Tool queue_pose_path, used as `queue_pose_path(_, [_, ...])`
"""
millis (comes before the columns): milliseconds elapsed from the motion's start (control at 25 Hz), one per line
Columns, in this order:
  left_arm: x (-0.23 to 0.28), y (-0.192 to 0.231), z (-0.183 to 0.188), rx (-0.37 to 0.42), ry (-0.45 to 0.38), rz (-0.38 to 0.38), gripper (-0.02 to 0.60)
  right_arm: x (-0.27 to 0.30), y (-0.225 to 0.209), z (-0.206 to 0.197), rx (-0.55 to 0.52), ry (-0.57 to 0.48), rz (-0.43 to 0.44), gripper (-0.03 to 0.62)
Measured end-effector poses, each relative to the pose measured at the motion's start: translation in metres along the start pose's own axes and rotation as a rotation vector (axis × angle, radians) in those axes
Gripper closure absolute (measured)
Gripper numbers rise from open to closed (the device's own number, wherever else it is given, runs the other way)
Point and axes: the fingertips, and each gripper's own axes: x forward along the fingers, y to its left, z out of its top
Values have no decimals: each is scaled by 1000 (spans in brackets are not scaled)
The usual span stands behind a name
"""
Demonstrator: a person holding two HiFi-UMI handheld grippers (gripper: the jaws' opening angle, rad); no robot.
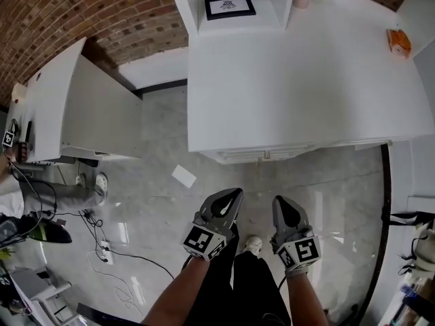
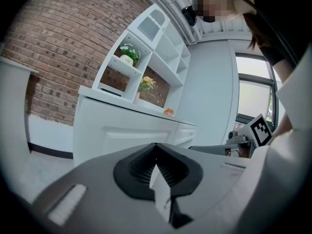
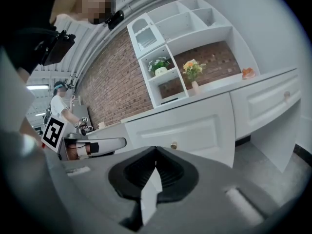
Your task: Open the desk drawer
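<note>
Head view shows the grey left tool [image 1: 234, 193] and grey right tool [image 1: 280, 201] side by side above the floor [image 1: 156, 195], both with jaws pressed together and empty. The shut panelled drawer [image 1: 238, 155] of the white table [image 1: 306, 80] lies ahead of both, its front running left to right. Its small brass knob [image 3: 173, 145] looks better lined up with the right tool.

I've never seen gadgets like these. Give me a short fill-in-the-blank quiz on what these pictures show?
The wall behind the white desk is made of ____.
The left gripper and right gripper both have their jaws ____, holding nothing.
The drawer with the small gold knob is ____.
Missing words: brick; shut; closed.
</note>
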Motion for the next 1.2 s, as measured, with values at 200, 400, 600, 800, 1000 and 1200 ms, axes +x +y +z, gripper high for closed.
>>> queue_pose_path(200, [26,11,-14,-1,-12,-54,578,31,-10,-14,9,-7,-30,591])
queue_pose_path(400, [52,20,-27,29,-15,-65,580,59,-24,-18,-54,-18,-67,583])
queue_pose_path(600, [68,32,-28,37,-20,-87,580,81,-32,-17,-47,-36,-121,551])
queue_pose_path(800, [85,41,-25,46,-16,-106,580,99,-39,-18,-41,-41,-139,523])
queue_pose_path(1000, [98,45,-27,52,-4,-133,580,114,-40,-11,-9,-77,-164,511])
queue_pose_path(1200, [103,47,-38,65,48,-156,580,120,-49,-13,-19,-88,-200,495])
